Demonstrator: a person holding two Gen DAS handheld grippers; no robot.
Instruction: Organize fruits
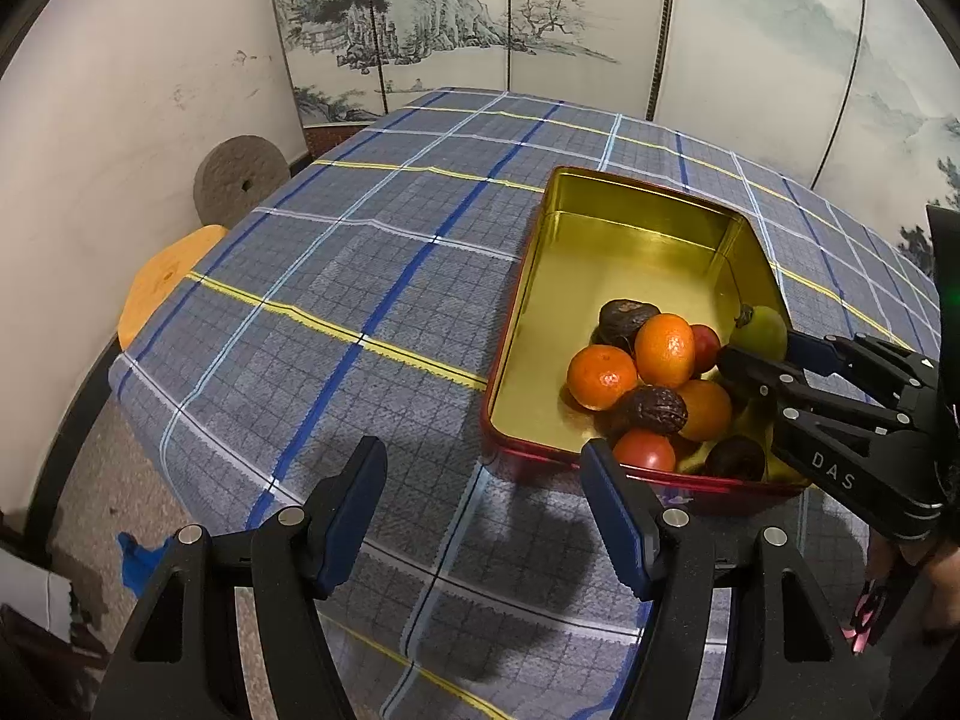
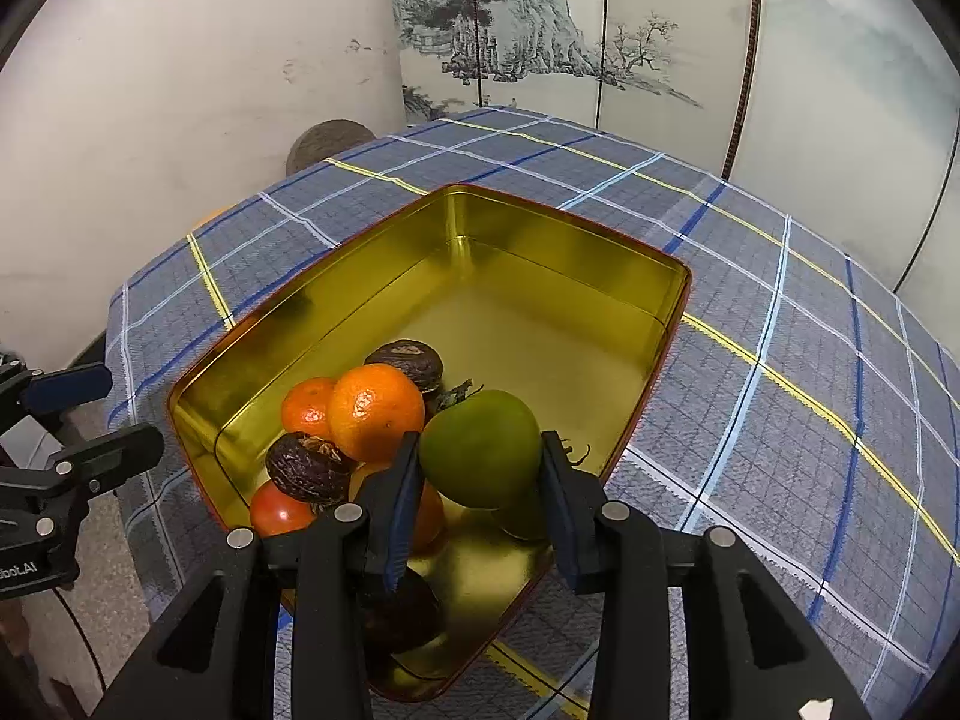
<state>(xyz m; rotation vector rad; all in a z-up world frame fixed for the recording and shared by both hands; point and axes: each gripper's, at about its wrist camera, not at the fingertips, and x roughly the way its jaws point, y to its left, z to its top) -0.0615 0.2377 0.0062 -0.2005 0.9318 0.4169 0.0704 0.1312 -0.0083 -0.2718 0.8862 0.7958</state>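
Note:
A red tin with a gold inside (image 1: 636, 252) (image 2: 540, 276) stands on the plaid tablecloth. Its near end holds a pile of fruit: orange mandarins (image 1: 663, 348) (image 2: 375, 411), dark wrinkled passion fruits (image 1: 657, 411) (image 2: 309, 468) and red tomatoes (image 1: 645, 450) (image 2: 279, 513). My right gripper (image 2: 480, 480) (image 1: 759, 348) is shut on a green fruit (image 2: 480, 447) (image 1: 761, 331) and holds it just over the tin beside the pile. My left gripper (image 1: 483, 510) is open and empty above the cloth, just left of the tin's near corner; it also shows in the right wrist view (image 2: 90, 414).
The plaid tablecloth (image 1: 336, 300) (image 2: 780, 372) covers the table. A grey round stone (image 1: 240, 177) and an orange stool (image 1: 162, 282) stand by the white wall on the left. A painted folding screen (image 1: 480, 18) stands behind the table. Floor shows at bottom left.

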